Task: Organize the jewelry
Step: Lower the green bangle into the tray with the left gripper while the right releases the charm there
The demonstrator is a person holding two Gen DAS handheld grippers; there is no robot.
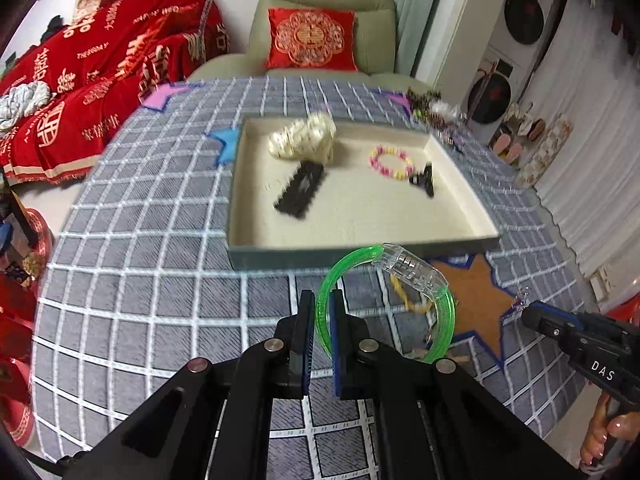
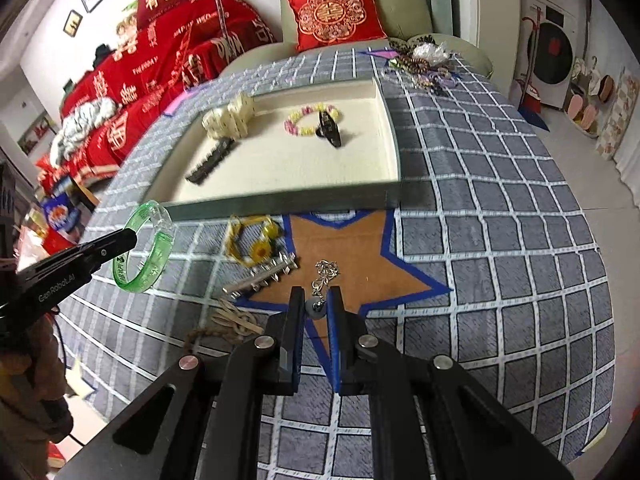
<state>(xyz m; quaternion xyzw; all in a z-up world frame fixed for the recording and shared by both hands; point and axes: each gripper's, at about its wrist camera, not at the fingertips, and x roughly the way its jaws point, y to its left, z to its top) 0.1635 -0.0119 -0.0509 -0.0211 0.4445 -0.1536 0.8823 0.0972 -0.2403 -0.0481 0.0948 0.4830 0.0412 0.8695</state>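
My left gripper (image 1: pixel 322 300) is shut on a green translucent bangle (image 1: pixel 384 300) with a clear segment, held above the checked cloth; the same bangle (image 2: pixel 146 256) shows at the left of the right wrist view. My right gripper (image 2: pixel 316 298) is shut on a silver chain necklace (image 2: pixel 324 276), pinching its round dark pendant over the brown star patch (image 2: pixel 352 256). Beyond both stands a cream-lined tray (image 1: pixel 360 216) holding a cream bead bracelet (image 1: pixel 304 140), a black comb clip (image 1: pixel 300 190), a pink-yellow bead bracelet (image 1: pixel 392 162) and a black hair claw (image 1: pixel 422 178).
On the cloth before the tray lie a yellow sunflower necklace (image 2: pixel 256 242), a silver hair comb (image 2: pixel 264 276) and tan rubber bands (image 2: pixel 232 322). A pile of other jewelry (image 2: pixel 424 64) sits at the table's far right corner. A green armchair (image 2: pixel 352 4) and red bedding lie behind.
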